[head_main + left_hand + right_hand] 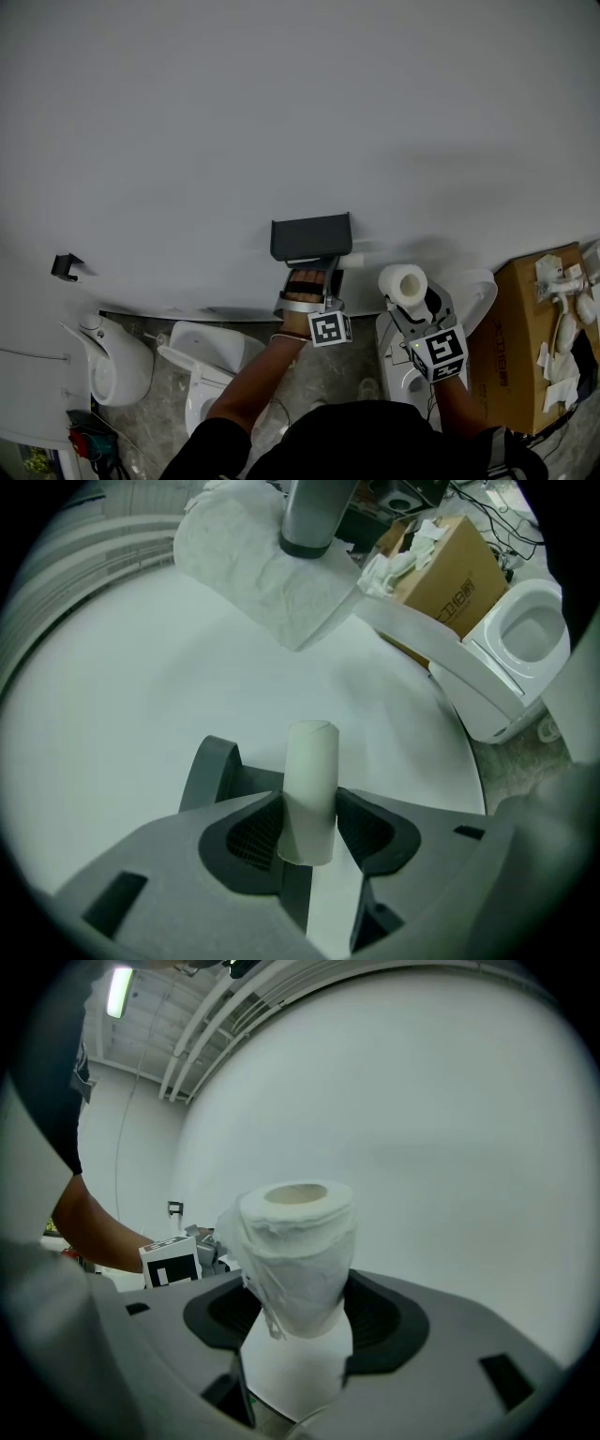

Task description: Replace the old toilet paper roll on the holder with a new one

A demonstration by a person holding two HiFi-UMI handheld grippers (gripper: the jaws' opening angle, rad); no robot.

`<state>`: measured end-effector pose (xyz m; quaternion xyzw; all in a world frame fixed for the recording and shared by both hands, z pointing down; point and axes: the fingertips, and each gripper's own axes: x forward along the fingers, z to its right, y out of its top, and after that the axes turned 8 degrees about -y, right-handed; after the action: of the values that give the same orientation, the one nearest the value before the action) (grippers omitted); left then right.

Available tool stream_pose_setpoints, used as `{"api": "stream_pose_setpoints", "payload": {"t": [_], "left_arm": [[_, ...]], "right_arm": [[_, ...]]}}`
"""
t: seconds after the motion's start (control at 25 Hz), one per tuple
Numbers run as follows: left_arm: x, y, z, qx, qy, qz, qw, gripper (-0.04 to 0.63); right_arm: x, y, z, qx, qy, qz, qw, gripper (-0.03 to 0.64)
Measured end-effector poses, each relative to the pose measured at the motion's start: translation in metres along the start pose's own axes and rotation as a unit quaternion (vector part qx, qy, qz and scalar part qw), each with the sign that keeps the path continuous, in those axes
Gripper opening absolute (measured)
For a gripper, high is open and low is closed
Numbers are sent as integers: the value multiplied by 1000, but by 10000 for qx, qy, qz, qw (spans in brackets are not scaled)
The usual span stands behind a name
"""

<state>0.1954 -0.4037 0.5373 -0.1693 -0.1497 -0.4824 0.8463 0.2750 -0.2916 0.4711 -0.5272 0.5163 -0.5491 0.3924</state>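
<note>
A dark holder (310, 238) is fixed to the white wall. Just below it, my left gripper (309, 284) is shut on the old bare cardboard tube (311, 780), which stands upright between the pads of the left gripper (309, 829). To the right of the holder, my right gripper (413, 307) is shut on a full white toilet paper roll (403, 283), held upright with its hollow core on top. The right gripper view shows that roll (298, 1251) squeezed between the right gripper's (298, 1324) pads. In the left gripper view a grey bar (314, 517) crosses the new roll (253, 569).
White toilets (211, 361) stand on the floor under my arms, and another toilet (525, 639) is at the right. A cardboard box (530, 337) with white scraps on it sits at the right. A small dark hook (66, 266) is on the wall at the left.
</note>
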Motion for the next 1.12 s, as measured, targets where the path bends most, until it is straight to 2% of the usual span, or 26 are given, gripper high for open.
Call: {"api": "stream_pose_setpoints", "payload": {"t": [0.48, 0.68, 0.8, 0.96, 1.04, 1.12], "left_arm": [[10, 56, 1, 5, -32, 501, 9987, 183], [5, 79, 1, -235, -30, 701, 9973, 183], [0, 86, -1, -552, -65, 846, 9949, 183], [-11, 85, -7, -1227, -69, 1011, 9873, 183], [-20, 82, -10, -1617, -47, 1097, 9807, 183], [-29, 79, -15, -2079, -19, 1242, 9702, 183]], "right_arm": [[-21, -14, 34, 127, -491, -58, 9987, 265], [-31, -21, 54, 193, -803, -130, 9965, 266], [-33, -25, 60, 279, -896, -198, 9954, 265], [-34, -24, 62, 282, -950, -189, 9949, 266], [-34, -23, 61, 276, -953, -189, 9949, 265], [-33, -22, 59, 260, -958, -164, 9949, 265]]}}
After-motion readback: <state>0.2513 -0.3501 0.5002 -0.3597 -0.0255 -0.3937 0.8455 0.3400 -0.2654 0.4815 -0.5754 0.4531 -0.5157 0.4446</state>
